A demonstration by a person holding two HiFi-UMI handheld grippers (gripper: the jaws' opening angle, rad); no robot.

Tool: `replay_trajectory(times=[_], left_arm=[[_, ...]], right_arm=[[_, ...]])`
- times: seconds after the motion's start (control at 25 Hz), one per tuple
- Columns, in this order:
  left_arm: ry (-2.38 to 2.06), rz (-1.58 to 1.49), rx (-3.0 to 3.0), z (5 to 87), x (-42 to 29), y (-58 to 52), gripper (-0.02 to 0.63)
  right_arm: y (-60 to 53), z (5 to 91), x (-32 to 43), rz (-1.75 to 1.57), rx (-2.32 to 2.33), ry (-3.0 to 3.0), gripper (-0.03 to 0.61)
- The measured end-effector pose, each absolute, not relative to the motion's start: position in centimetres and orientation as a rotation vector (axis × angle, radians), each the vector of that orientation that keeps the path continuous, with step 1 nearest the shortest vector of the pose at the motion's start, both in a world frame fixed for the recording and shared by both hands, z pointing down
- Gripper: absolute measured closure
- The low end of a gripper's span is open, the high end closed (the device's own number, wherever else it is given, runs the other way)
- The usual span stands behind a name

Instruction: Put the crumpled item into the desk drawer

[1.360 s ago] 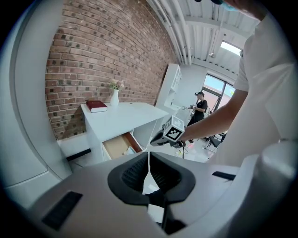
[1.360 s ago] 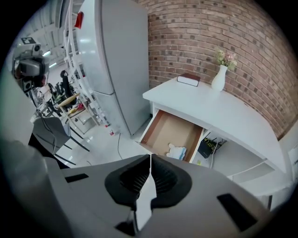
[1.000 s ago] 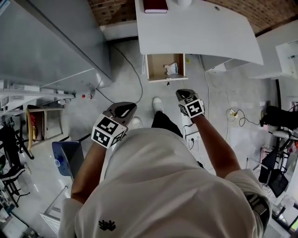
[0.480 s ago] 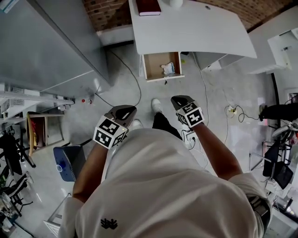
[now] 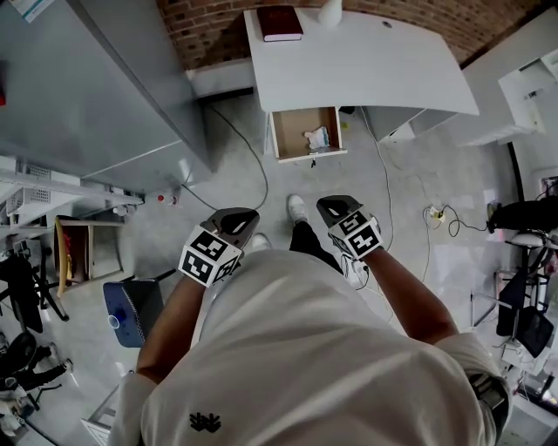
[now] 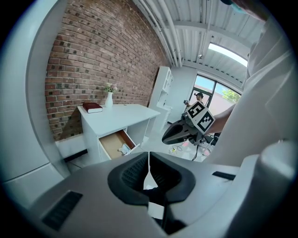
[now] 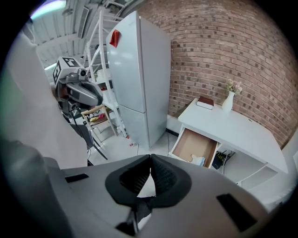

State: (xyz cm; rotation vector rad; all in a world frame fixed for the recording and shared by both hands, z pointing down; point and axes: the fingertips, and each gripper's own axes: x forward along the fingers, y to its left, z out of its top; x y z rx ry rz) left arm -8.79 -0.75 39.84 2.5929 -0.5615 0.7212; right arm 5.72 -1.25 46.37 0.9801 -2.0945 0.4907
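Observation:
A pale crumpled item (image 5: 317,138) lies at the right side of the open wooden drawer (image 5: 289,135) under the white desk (image 5: 366,61). The left gripper view shows the same drawer (image 6: 111,143) and item (image 6: 124,149) well ahead; the right gripper view also has the drawer (image 7: 191,145) and item (image 7: 198,161) at a distance. My left gripper (image 5: 237,215) and right gripper (image 5: 334,207) are held close to the person's chest, far from the desk. The left gripper (image 6: 149,155) and the right gripper (image 7: 150,158) are both shut with nothing between the jaws.
A dark red book (image 5: 281,23) and a white vase (image 5: 330,9) stand on the desk. A tall grey fridge (image 5: 87,78) is at the left, with a blue box (image 5: 131,309) below it. Cables (image 5: 253,152) trail over the floor. White shelving (image 5: 523,87) stands right.
The head view has shifted a little, so the desk and drawer sit slightly lower in it. Both grippers have drifted a touch lower and closer together, still shut and empty.

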Motion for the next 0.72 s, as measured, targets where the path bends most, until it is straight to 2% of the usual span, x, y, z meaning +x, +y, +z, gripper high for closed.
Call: replay_trajectory(times=[0.72], left_arm=[[-0.573,0.735,2.568,40.6,-9.4,-1.2,0.584]], right_arm=[[-1.4,45.4,4.2,0.475,0.945,-2.149,0.549]])
